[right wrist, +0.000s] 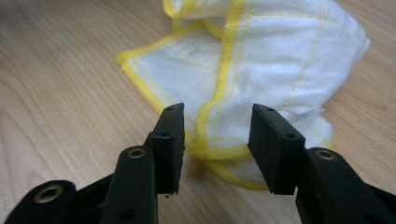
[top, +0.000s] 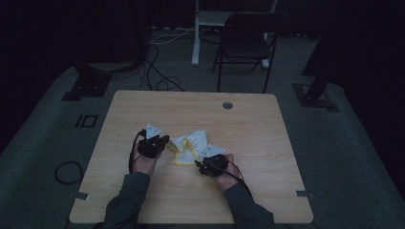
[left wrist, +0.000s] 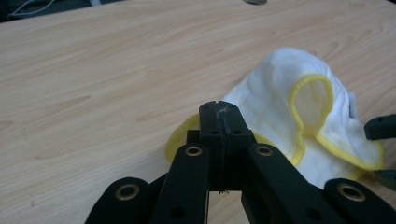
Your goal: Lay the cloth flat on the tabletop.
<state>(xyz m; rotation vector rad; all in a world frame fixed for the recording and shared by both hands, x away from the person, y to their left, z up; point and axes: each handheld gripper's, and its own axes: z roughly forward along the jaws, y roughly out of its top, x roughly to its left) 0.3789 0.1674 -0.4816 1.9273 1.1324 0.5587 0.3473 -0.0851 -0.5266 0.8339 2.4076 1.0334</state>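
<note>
While L gripper (left wrist: 219, 112) has jaws pressed together, pinching yellow hem of cloth (left wrist: 299, 126), R gripper (right wrist: 217, 135) jaws stand spread, hem between them, not gripped. Cloth crumpled, white w/ yellow edging, lying mid-table (top: 143, 109) between both grippers; hands near front edge.

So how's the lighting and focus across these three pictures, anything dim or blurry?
High view: dim and underexposed, floor nearly black, the cloth the brightest thing. Left gripper view: evenly lit, no glare, the left claw sharp, table softening beyond. Right gripper view: bright, the right claw crisp, far cloth slightly soft.
</note>
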